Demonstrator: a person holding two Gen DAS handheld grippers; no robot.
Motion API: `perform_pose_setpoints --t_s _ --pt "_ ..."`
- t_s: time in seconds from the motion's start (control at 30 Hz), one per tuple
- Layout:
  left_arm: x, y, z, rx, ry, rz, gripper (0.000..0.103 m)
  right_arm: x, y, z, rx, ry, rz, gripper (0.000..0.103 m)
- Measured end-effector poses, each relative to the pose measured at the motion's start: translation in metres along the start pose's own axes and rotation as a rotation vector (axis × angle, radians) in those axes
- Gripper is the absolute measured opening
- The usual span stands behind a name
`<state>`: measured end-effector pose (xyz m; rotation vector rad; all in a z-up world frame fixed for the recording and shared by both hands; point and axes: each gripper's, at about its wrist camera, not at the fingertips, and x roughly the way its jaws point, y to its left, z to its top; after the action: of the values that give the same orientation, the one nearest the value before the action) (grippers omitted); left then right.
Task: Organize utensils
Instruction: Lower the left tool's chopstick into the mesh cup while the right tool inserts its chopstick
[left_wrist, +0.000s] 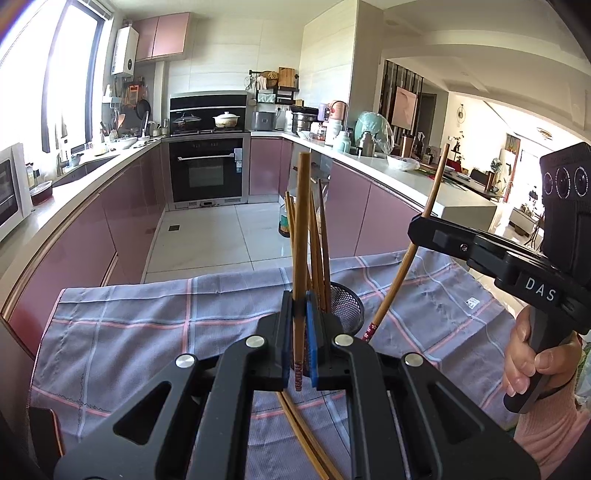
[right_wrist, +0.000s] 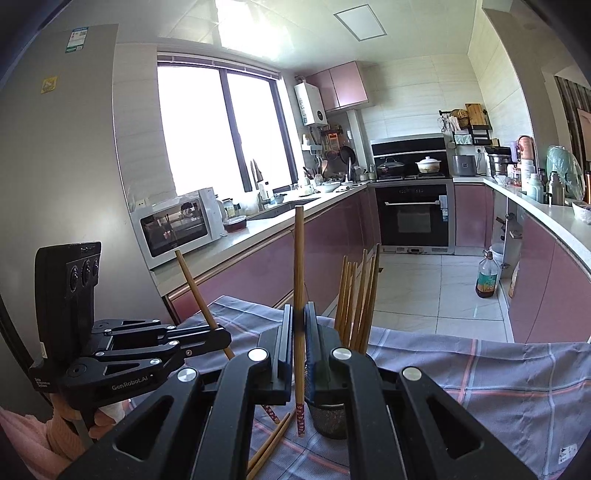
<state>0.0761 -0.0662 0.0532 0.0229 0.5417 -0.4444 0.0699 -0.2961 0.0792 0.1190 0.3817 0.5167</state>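
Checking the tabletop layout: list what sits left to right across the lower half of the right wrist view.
left gripper holding a chopstick → loose chopsticks on the checked cloth → right gripper holding an upright chopstick → mesh holder with a chopstick bundle.

Grey-blue cloth (left_wrist: 166, 321), pink-and-white checked; brown chopsticks (left_wrist: 301, 236)

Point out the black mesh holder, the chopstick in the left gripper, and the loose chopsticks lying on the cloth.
black mesh holder (left_wrist: 349, 301), left wrist view, on its rim.
chopstick in the left gripper (left_wrist: 302, 229), left wrist view, on its upper shaft.
loose chopsticks (left_wrist: 306, 439), left wrist view, on their shafts.
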Motion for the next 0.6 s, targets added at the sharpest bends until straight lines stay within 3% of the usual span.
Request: perform_pose_setpoints --t_s 0.6 --pt "-0.009 0.002 0.043 0.012 -0.09 -0.005 0.008 -0.001 -0.008 0.02 -0.007 -0.042 -0.027 0.005"
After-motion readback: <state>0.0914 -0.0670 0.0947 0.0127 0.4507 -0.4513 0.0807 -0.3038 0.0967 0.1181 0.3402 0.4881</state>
